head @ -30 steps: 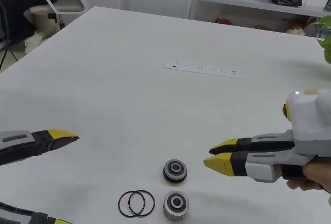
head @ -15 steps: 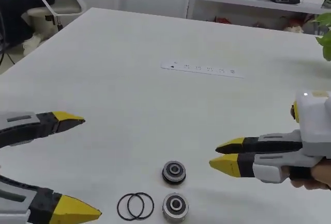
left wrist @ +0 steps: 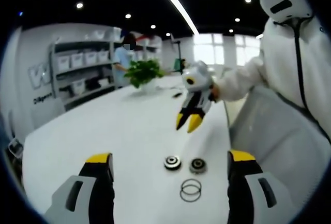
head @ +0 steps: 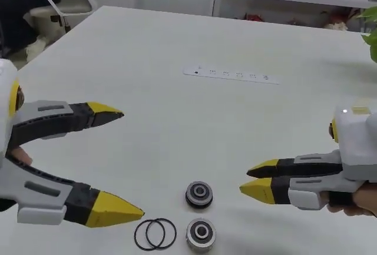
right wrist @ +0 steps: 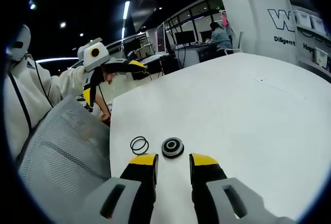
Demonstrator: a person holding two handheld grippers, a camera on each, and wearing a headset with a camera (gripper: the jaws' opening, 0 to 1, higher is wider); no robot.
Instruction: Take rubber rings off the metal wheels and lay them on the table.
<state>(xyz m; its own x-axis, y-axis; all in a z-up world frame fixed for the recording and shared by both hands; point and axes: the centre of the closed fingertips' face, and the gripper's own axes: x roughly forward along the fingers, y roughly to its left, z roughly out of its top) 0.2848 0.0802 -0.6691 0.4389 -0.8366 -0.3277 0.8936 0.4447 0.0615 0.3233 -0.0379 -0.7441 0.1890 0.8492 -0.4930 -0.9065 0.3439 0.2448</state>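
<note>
both empty, the left gripper (head: 131,163) is gaping wide and the right gripper (head: 245,181) is sitting only slightly open, so pinning the far wheel (head: 199,194) should steady peeling.

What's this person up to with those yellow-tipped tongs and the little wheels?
A person holds a gripper in each hand over a white table. The left gripper is wide open, the right gripper narrowly open, and neither holds anything. Between them sit two small metal wheels. Two thin rubber rings lie overlapping beside the nearer wheel, apparently already pulled off.
</note>
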